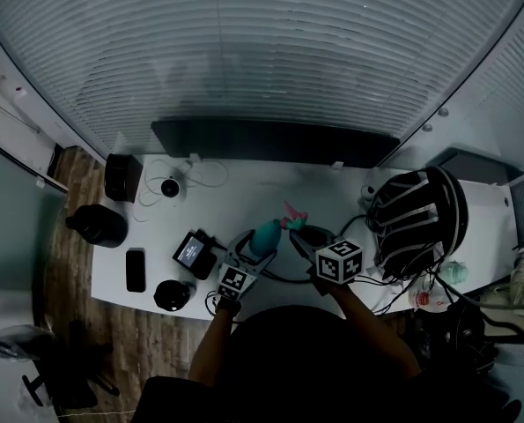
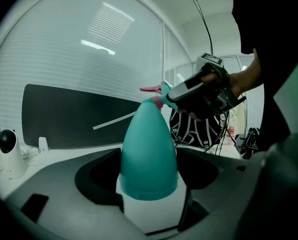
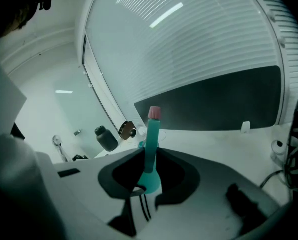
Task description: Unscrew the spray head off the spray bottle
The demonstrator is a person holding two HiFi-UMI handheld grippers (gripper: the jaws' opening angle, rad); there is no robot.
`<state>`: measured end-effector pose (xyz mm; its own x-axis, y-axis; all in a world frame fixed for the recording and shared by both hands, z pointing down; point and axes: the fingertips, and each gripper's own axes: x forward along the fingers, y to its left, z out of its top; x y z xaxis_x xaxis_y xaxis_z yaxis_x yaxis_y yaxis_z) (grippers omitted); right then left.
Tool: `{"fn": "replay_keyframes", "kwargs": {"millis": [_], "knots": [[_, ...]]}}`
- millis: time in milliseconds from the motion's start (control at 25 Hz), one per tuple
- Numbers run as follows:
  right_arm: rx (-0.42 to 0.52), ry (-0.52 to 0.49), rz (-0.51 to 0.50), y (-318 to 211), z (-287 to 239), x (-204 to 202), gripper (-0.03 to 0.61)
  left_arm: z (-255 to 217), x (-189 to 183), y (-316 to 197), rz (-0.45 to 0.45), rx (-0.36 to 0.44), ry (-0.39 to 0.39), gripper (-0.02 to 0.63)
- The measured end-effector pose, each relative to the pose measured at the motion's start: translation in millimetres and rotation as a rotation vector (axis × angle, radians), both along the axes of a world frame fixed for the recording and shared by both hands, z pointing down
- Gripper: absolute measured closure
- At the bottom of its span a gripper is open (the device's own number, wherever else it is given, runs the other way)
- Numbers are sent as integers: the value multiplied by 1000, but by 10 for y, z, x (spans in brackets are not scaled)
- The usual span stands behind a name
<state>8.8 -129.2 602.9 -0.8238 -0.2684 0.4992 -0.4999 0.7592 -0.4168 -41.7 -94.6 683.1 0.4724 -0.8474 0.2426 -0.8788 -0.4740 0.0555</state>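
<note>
We are in the middle of the unscrewing step, and both tools are already on their parts. The left gripper (image 1: 254, 250) is clamped on the spray bottle (image 2: 149, 149), its jaws pressing on the body just where the teal shoulder meets the white lower part. The bottle leans over the front part of the desk (image 1: 244, 179), between our two hands; we cannot tell whether its base rests on the surface. The right gripper (image 3: 150, 164) is closed on the spray head (image 3: 152, 134), gripping its teal stem just above the flared collar, with the pink nozzle (image 3: 154, 113) standing clear beyond the jaw tips. In the left gripper view the head sits right at the tip of the bottle, so we judge it to be still on the neck, though we cannot tell how far the thread is loosened. The next move, as we see it, calls for turning the right gripper about the neck's axis while the left holds the body still. If the wrist runs out of turn, we release and take a fresh grip. Once the thread is free, the head should lift straight along the neck.
</note>
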Motion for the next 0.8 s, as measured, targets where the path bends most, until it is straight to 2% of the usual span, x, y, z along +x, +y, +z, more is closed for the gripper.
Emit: {"fn": "replay_keyframes", "kwargs": {"millis": [200, 360, 480, 560, 680, 800], "knots": [[12, -1, -51, 134, -2, -82, 505, 133, 5, 6, 14, -51, -29, 262], [20, 25, -75, 215, 75, -128, 505, 278, 10, 9, 19, -95, -81, 262], [119, 80, 6, 102, 64, 0, 505, 442, -36, -22, -19, -163, -100, 262], [177, 112, 68, 21, -19, 155, 505, 512, -97, -99, -58, -178, -92, 264], [157, 123, 134, -47, -17, 398, 505, 578, -129, -257, -87, -191, -85, 264], [103, 125, 192, -73, 75, 632, 505, 752, -79, -327, -73, -229, -111, 264]]}}
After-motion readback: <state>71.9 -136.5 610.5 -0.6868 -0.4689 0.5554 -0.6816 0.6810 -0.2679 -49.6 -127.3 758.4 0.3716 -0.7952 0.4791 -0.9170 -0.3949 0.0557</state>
